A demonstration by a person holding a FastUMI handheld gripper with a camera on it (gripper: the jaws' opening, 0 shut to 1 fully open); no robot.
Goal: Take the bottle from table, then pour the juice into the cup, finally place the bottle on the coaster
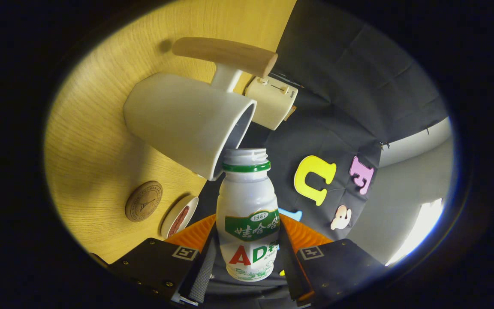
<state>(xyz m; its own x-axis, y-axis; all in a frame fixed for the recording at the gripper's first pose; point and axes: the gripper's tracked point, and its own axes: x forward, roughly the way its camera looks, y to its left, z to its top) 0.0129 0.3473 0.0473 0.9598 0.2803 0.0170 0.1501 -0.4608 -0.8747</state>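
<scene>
My gripper (247, 262) is shut on a small white bottle (248, 214) with a green neck ring and a green, red and white label. The bottle sits between the two fingers, cap off, and its open mouth points at the rim of a white cup (187, 120). The cup has a wooden handle (225, 55) and stands on the wooden table (88, 141). The whole view is rolled, so table and cup appear turned on their side. The bottle's mouth is right at the cup's opening. A round brown coaster (143, 201) lies on the table, beside the cup's base.
A small white dish (179, 216) with something dark red in it lies beside the coaster, near my left finger. A cream box-shaped object (271, 102) stands behind the cup at the table's edge. Black cloth wall lies beyond.
</scene>
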